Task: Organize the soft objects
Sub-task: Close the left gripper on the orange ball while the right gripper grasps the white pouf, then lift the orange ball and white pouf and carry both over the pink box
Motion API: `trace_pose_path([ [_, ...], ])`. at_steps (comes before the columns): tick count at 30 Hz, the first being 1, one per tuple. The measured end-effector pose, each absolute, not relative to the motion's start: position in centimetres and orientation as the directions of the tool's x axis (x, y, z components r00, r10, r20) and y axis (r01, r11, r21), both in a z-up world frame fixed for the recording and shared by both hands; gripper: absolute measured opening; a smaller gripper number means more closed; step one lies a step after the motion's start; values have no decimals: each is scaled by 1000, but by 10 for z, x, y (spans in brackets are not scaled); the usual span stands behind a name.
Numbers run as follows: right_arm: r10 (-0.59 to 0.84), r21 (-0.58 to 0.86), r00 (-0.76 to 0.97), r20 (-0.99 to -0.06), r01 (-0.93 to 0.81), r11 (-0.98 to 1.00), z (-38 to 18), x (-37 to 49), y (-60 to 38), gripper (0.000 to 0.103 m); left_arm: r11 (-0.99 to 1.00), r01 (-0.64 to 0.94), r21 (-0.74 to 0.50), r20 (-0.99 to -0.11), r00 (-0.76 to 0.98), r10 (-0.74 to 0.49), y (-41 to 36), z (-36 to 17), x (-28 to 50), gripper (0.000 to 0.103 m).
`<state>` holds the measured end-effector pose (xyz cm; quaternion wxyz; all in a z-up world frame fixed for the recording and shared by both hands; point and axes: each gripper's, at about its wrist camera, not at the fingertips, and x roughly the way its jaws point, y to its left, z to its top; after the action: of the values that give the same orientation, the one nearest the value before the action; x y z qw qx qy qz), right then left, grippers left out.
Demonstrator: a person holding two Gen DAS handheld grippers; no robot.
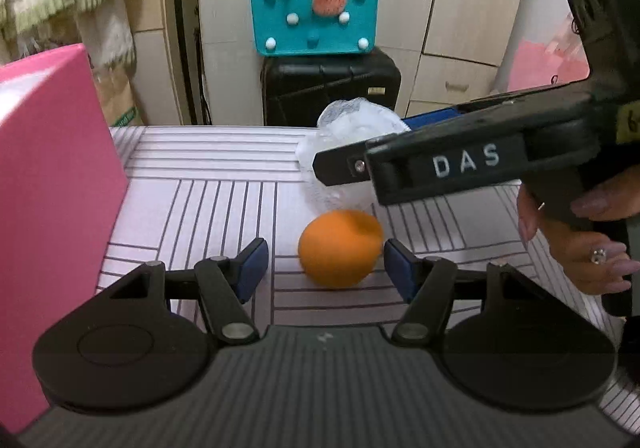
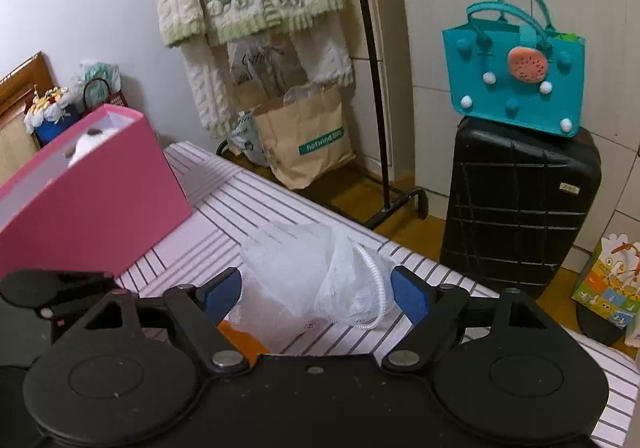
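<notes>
An orange soft ball (image 1: 340, 248) lies on the striped table (image 1: 208, 175), between the blue pads of my left gripper (image 1: 326, 270). That gripper is open: the ball sits close to the right pad (image 1: 400, 272) and a gap shows on its left. A white mesh bath pouf (image 2: 312, 280) with a cord loop rests just beyond the ball. My right gripper (image 2: 316, 296) is open and straddles the pouf, pads on either side without squeezing it. In the left wrist view the right gripper's fingers (image 1: 340, 167) hang over the pouf (image 1: 352, 127), held by a hand (image 1: 580, 244).
A tall pink box (image 2: 92, 199) stands on the table's left with a white plush thing (image 2: 90, 139) inside. Beyond the table's far edge are a black suitcase (image 2: 520, 207) with a teal felt bag (image 2: 516, 79) on top, a clothes rack (image 2: 376, 87) and a paper bag (image 2: 304, 143).
</notes>
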<state>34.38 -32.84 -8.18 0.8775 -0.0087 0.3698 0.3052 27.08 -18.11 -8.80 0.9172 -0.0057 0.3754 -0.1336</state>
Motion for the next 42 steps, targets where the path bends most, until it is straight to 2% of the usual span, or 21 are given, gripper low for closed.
trace_pose_path([
  [4,534,216,545,-646,-541,813,-87,347,-329,82,966,242,-93,-675,698,-239,-184,-90,268,58],
  [6,534,214,545,-646,-543,812,-88,346,-329,65,967,243,-82,-670,705,-234,-186,-91,269,50],
  [7,531,210,550,-644,-541,814,-87,344,-329,61,966,247,-80,-667,706,-236,-188,-91,269,47],
  [8,529,208,557,-640,-537,818,-87,341,-329,54,964,254,-77,-668,705,-240,-189,-91,269,40],
  [9,528,212,563,-636,-530,821,-86,339,-329,46,960,274,-65,-670,701,-245,-191,-91,268,40],
  [12,530,247,570,-628,-500,830,-84,331,-335,31,953,301,-35,-667,703,-246,-196,-91,266,38],
  [17,512,250,599,-616,-467,848,-82,313,-343,19,953,303,-28,-654,715,-247,-196,-91,261,38],
  [27,476,219,619,-625,-446,868,-71,283,-346,11,948,312,-64,-637,718,-280,-186,-77,240,38],
  [42,430,190,648,-629,-408,893,-41,218,-356,10,921,374,-107,-641,682,-352,-167,-45,197,38],
])
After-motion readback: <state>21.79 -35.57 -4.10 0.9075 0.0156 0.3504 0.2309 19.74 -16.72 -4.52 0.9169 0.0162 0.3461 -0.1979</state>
